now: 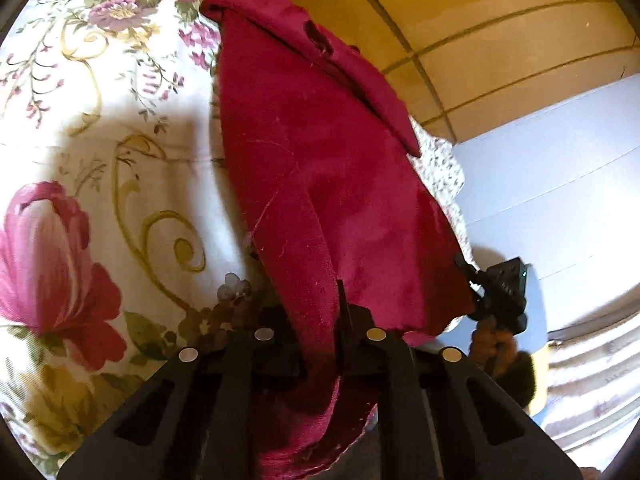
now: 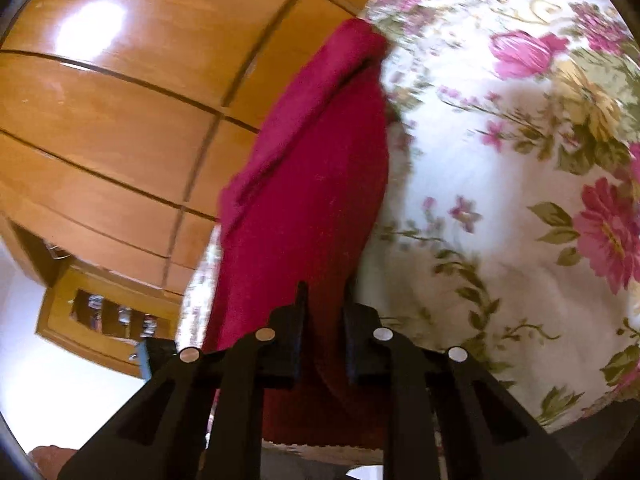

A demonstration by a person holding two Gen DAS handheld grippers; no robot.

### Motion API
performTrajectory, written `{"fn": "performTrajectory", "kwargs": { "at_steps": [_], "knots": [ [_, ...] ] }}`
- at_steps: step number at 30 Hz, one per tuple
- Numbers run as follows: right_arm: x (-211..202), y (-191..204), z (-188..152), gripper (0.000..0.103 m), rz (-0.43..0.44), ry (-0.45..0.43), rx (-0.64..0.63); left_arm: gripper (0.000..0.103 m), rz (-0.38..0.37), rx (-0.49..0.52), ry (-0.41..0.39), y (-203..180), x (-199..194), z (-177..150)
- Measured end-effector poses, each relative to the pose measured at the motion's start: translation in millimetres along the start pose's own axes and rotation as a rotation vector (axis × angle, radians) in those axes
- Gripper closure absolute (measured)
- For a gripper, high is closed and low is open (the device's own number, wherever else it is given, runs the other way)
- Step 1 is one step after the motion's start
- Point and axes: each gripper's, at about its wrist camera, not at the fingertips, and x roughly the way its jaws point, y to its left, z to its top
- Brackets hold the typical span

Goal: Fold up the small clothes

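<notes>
Above the floral bedsheet (image 1: 100, 152), a crimson garment (image 1: 320, 184) hangs lifted in the air, its far end trailing down toward the sheet's edge. The left gripper (image 1: 320, 320) is clamped on a fold at the garment's near edge. The right gripper (image 2: 322, 312), seen from the left wrist as a small black tool beside the garment's corner, likewise pinches the red cloth between closed jaws. Beyond the sheet stand glossy wooden cabinet doors (image 2: 120, 100).
</notes>
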Motion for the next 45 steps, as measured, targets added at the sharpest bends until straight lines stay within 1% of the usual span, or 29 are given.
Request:
{"fn": "performTrajectory", "kwargs": {
  "at_steps": [3, 7, 13, 18, 22, 23, 27, 29, 31, 34, 37, 38, 43, 45],
  "knots": [
    [-5, 12, -3, 0.091, 0.080, -0.011, -0.034, 0.092, -0.039, 0.025, -0.035, -8, -16, 2],
    [-15, 20, -6, 0.094, 0.192, -0.045, -0.045, 0.094, -0.092, 0.063, -0.074, -22, -39, 5],
    [-32, 41, -11, 0.094, 0.313, -0.087, -0.104, 0.095, -0.195, 0.056, -0.096, -28, -66, 4],
    [-46, 51, -27, 0.094, 0.350, -0.071, -0.110, 0.095, -0.237, 0.096, -0.098, -45, -83, -1],
    [-67, 52, -44, 0.094, 0.395, -0.082, -0.108, 0.094, -0.305, 0.110, -0.091, -55, -95, -9],
    [-73, 52, -49, 0.094, 0.409, -0.087, -0.110, 0.094, -0.333, 0.111, -0.087, -57, -100, -12],
    [-99, 55, -74, 0.094, 0.470, -0.105, -0.145, 0.095, -0.407, 0.127, -0.059, -65, -113, -24],
    [-107, 53, -86, 0.094, 0.482, -0.109, -0.146, 0.094, -0.414, 0.147, -0.038, -70, -117, -30],
    [-109, 51, -89, 0.094, 0.479, -0.112, -0.127, 0.094, -0.406, 0.149, -0.018, -70, -116, -32],
    [-108, 47, -85, 0.094, 0.485, -0.133, -0.086, 0.094, -0.424, 0.101, -0.002, -62, -108, -27],
    [-103, 41, -69, 0.094, 0.505, -0.165, -0.014, 0.094, -0.462, 0.033, 0.012, -52, -97, -18],
    [-101, 40, -64, 0.094, 0.506, -0.171, 0.000, 0.095, -0.466, 0.026, 0.013, -52, -96, -16],
    [-82, 36, -23, 0.094, 0.512, -0.198, 0.043, 0.094, -0.465, 0.017, 0.004, -51, -83, 11],
    [-71, 33, -2, 0.094, 0.501, -0.210, 0.055, 0.094, -0.465, -0.012, -0.019, -47, -71, 28]
  ]
}}
